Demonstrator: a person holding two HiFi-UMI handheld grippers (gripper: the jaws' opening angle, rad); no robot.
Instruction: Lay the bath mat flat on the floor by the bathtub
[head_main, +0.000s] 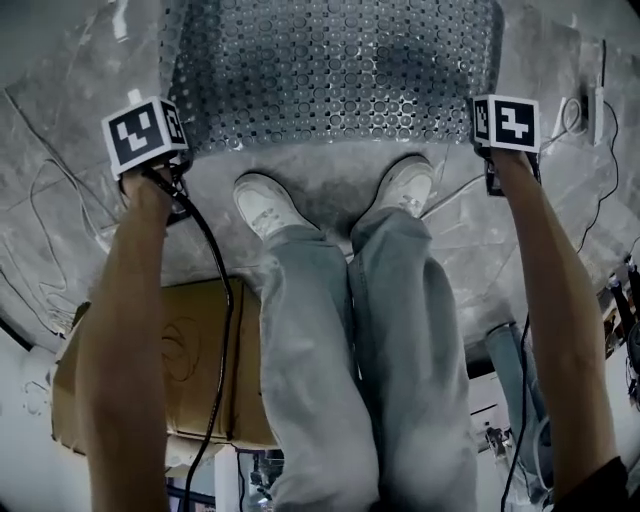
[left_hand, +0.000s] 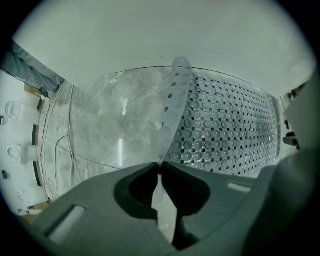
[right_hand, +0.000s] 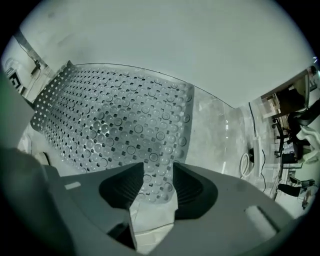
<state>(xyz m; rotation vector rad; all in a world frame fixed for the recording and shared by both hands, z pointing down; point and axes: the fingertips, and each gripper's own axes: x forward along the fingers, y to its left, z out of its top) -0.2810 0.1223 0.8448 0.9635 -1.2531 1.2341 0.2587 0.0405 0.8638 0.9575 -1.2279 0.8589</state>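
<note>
The bath mat (head_main: 340, 70), a grey translucent sheet studded with round cups and holes, lies spread on the marble floor (head_main: 330, 180) just past my feet. My left gripper (left_hand: 160, 164) is shut on the mat's left edge, and a strip of that edge (left_hand: 175, 100) rises off the floor up to the jaws. Its marker cube (head_main: 145, 132) shows at the mat's near left corner. My right gripper (right_hand: 158, 167) stands open above the mat's near right part (right_hand: 115, 115), its pads clear of it. Its cube (head_main: 507, 122) sits by the mat's right edge.
A person's legs and white shoes (head_main: 265, 205) stand just short of the mat. A cardboard box (head_main: 210, 360) lies behind the left leg. Cables and a coil (head_main: 575, 115) lie on the floor at the right. A plain white surface (right_hand: 160, 40) rises beyond the mat.
</note>
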